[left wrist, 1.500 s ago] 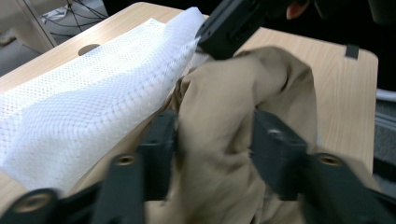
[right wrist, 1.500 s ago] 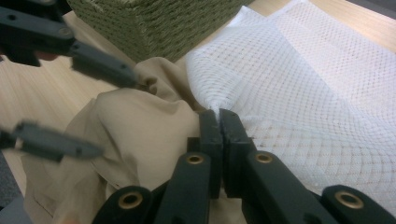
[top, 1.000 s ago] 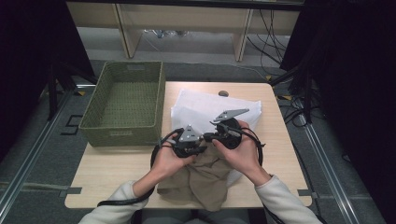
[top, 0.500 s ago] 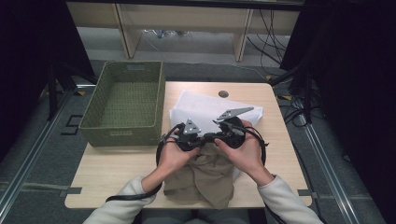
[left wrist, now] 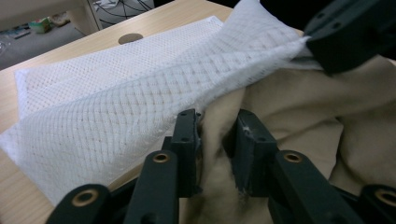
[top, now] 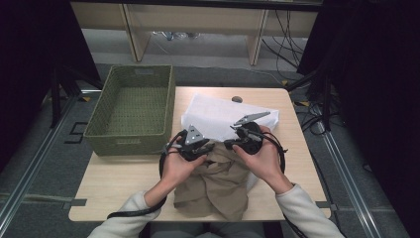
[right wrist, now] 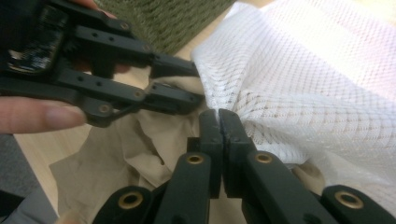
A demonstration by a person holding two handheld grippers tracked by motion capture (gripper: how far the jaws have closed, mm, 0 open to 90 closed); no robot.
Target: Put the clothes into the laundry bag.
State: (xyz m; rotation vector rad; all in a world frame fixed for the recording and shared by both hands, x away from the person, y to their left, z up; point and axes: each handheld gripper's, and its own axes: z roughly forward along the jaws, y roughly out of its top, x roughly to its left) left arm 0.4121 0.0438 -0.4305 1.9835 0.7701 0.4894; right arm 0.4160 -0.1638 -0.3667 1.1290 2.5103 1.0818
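Left gripper view: crumpled beige garment point(left wrist: 299, 116) between just-parted left tongs point(left wrist: 215, 135); right tongs point(right wrist: 218, 122) clamp white mesh bag point(right wrist: 308, 84).

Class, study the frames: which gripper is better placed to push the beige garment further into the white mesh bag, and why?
Probably the left gripper: its jaws have just opened and straddle a fold of the beige garment at the white mesh bag mouth. The right gripper is clamped on the bag's edge, holding it up.

A crumpled beige garment point(top: 218, 181) lies at the table's point(top: 124, 183) near edge, its upper end tucked under the lifted edge of a white mesh bag point(top: 218, 116) spread toward the far edge.
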